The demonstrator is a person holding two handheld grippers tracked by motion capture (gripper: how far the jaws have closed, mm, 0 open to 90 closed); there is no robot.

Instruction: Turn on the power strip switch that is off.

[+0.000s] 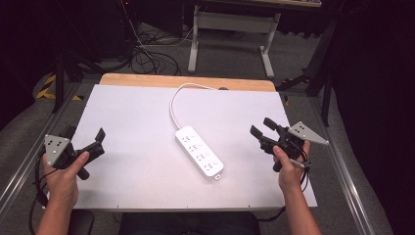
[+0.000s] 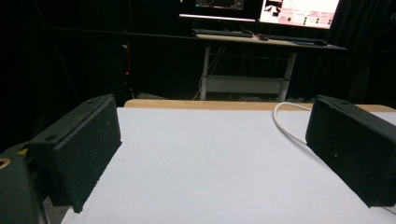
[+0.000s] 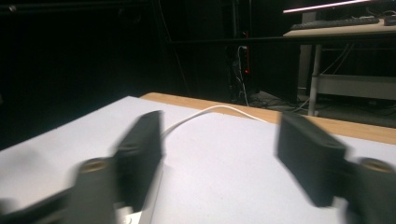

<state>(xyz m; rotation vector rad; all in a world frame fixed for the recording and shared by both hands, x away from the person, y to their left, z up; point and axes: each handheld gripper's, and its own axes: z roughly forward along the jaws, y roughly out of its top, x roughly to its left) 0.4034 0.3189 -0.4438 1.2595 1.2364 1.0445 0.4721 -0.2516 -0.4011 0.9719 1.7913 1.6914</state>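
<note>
Power strip (image 1: 199, 152), a white, glossy, rounded bar with four rows of sockets, lies flat near the middle of the white sheet (image 1: 137, 171) that covers the table, slanted so one end points toward the person. To the strip's left, well apart from it, the left gripper (image 1: 85, 137) is held in a hand (image 1: 63, 176) over the sheet's left edge, its matte black, rough-faced pads spread wide with nothing between them. To the strip's right, also well apart, the right gripper (image 1: 260, 126) sits in the other hand (image 1: 288, 171) near the sheet's right edge, jaws likewise parted and empty; in the right gripper view they are blurred. Smooth bare sheet lies between the strip and each gripper, and between the strip and the near edge. From the strip's far end a thin white cord (image 1: 173, 105) curves away and loops to the far edge, where a strip of pale wood (image 1: 147, 81) shows beyond the sheet. Beyond that stands a desk with white metal legs (image 1: 266, 54), and dark cables (image 1: 147, 54) lie tangled on grey floor.
</note>
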